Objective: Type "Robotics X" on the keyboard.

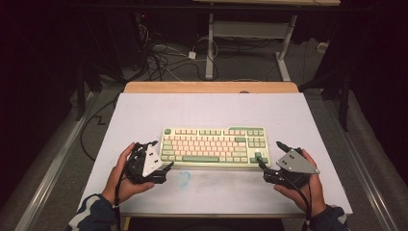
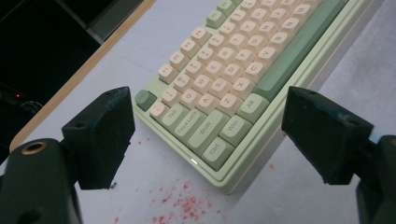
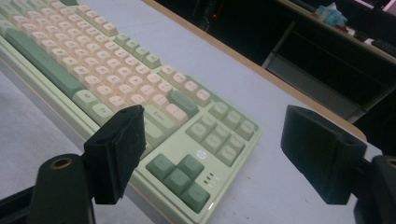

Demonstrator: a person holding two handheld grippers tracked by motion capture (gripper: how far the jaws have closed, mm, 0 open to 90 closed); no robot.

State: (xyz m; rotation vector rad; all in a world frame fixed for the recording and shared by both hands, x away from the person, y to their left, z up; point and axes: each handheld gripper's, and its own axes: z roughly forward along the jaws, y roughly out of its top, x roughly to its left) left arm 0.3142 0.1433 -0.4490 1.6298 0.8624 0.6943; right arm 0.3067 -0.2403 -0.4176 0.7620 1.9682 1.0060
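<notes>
Now — keyboard [image 1: 214,147] long axis left-right, spacebar toward person | left tongs [image 1: 163,155] wide | right tongs [image 1: 270,155] wide

From my end, the only readable stuff is on the pale green keyboard with cream and green keycaps [image 2: 224,88]: at its near-left corner the keys say Tab, Caps Lock, Shift, Ctrl, Win, Alt, plus letters A, Z, X, C. The rest is too blurry.

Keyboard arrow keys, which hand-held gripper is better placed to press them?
Right. The right hand-held gripper sits open beside the arrow keys at the keyboard's right end; the left one is at the opposite end.
</notes>
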